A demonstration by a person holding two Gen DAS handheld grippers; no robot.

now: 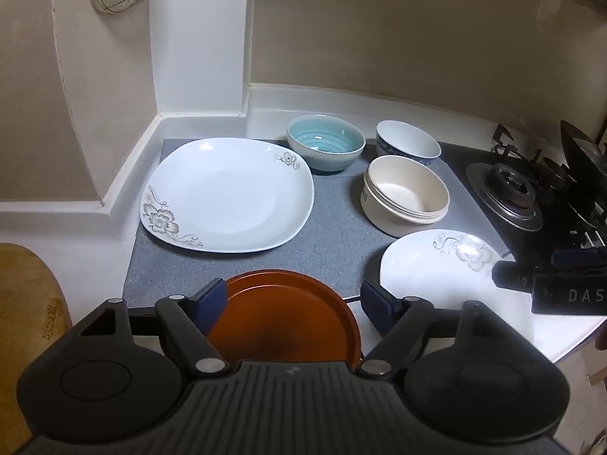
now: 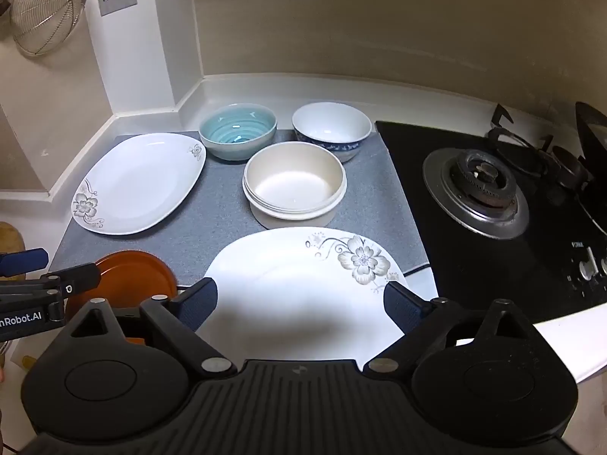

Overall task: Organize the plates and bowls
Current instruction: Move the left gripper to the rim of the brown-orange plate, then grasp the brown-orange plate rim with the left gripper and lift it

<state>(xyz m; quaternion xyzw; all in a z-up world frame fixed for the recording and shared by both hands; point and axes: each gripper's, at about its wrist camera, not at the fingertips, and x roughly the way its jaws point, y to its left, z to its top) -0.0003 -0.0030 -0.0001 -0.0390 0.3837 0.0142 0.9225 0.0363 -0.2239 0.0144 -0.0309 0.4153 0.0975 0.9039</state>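
Six pieces of crockery sit on a grey mat (image 2: pixel 212 220) spread over a white kitchen desk (image 1: pixel 95 227): three plates and three bowls. Two of the plates are white, squarish and printed with grey flowers. The larger white plate (image 1: pixel 227 197) lies flat at the mat's left rear, and the second white floral plate (image 2: pixel 303 288) rests at the front right, its near edge reaching past the mat onto the desk. The third, a round orange-brown plate (image 1: pixel 280 314), sits at the mat's front edge, left of the second white plate.

The three bowls cluster at the back right, all upright. A teal ribbed bowl (image 2: pixel 238 134) stands just right of the larger plate, a white bowl with a blue band (image 2: pixel 332 131) stands beside it, and a cream bowl (image 2: pixel 295 189) sits in front of the pair, close to the front white plate.

The left tool (image 1: pixel 292 303) hangs above the orange-brown plate with its jaws spread wide and nothing between them. The right tool (image 2: pixel 299 303) hangs above the front white plate, its jaws likewise wide apart and empty.

A black gas hob (image 2: pixel 493 204) with one burner in full view adjoins the mat on the right. One wire strainer (image 2: pixel 45 11) hangs on the wall at upper left.
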